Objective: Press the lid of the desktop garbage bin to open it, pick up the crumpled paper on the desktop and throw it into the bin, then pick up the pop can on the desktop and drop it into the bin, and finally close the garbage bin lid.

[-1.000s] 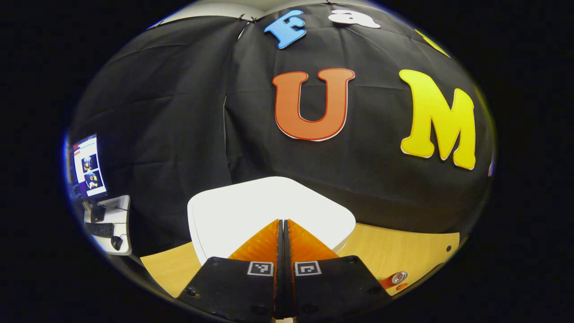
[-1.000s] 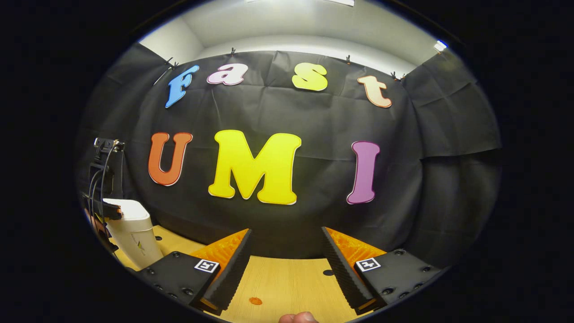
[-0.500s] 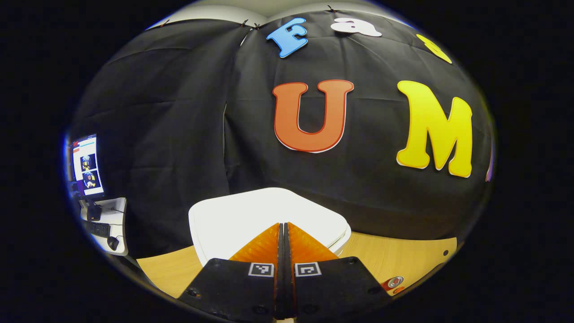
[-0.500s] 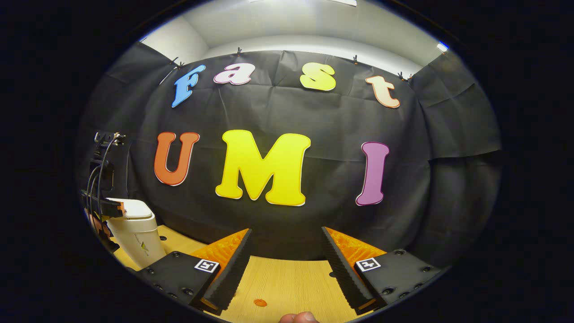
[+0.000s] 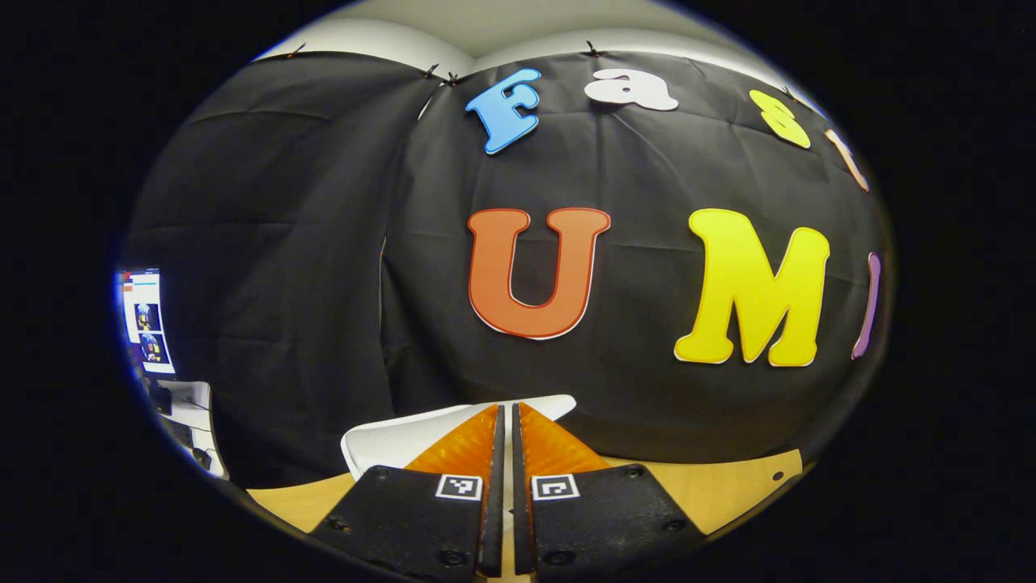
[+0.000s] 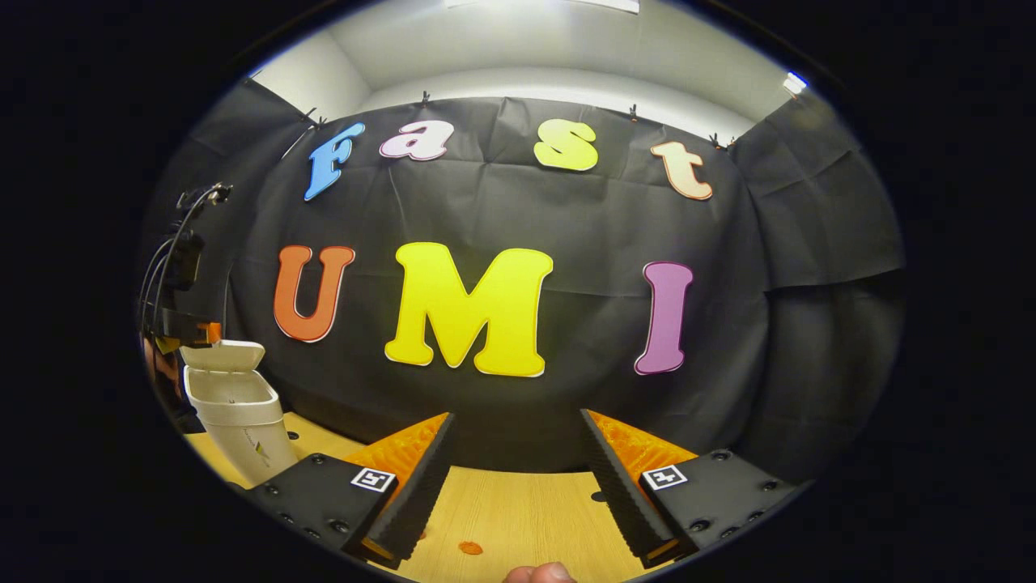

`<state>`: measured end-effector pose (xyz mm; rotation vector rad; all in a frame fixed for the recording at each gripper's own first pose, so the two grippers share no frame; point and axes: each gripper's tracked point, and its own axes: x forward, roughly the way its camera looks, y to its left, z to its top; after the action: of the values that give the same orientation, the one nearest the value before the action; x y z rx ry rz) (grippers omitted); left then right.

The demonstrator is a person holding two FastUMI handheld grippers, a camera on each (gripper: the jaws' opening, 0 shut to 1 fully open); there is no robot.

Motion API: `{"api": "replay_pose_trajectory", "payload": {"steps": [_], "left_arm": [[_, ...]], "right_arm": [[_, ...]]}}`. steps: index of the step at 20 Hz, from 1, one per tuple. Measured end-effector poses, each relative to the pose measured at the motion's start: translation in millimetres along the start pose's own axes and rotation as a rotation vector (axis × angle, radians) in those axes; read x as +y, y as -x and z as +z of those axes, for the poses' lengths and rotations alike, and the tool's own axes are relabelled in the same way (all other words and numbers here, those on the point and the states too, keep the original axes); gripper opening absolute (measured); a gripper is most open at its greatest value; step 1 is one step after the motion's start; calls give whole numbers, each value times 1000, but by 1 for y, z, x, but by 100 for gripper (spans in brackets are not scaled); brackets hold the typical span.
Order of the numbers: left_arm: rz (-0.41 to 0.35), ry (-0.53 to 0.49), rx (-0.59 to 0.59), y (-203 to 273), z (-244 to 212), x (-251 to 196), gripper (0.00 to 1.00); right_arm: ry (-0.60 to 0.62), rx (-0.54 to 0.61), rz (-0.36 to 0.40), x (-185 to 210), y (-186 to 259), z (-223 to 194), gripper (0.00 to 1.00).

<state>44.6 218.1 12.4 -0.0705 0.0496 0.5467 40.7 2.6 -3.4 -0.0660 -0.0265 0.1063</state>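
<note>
Lid now tipped up on bin, half hidden behind nearly closed, empty left gripper; right gripper agape, empty.

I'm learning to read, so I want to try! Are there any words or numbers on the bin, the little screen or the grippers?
On the bin: a small mark on its front, too small to read.
On the screen: too small and blurred to read.
On the left gripper and the right gripper: black-and-white square patterns, no words.
So nothing there can be quoted.
</note>
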Motion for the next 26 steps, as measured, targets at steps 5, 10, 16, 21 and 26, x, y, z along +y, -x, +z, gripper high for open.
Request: {"api": "replay_pose_trajectory", "payload": {"steps": [5,10,16,21,26], "left_arm": [[-74,17,-27,16,13,-17,13],[-185,-18,-54,36,19,-45,33],[-335,-21,-56,61,7,-84,79],[-409,-36,-72,83,-4,-107,95],[-462,-66,-40,105,-29,-124,96]], "right_arm": [[-27,-1,-5,-4,5,-2,94],[-44,13,-5,-10,12,-9,94],[-46,54,-4,-22,22,-30,94],[-39,89,19,-31,33,-50,94],[-39,137,51,-35,40,-76,94]]}}
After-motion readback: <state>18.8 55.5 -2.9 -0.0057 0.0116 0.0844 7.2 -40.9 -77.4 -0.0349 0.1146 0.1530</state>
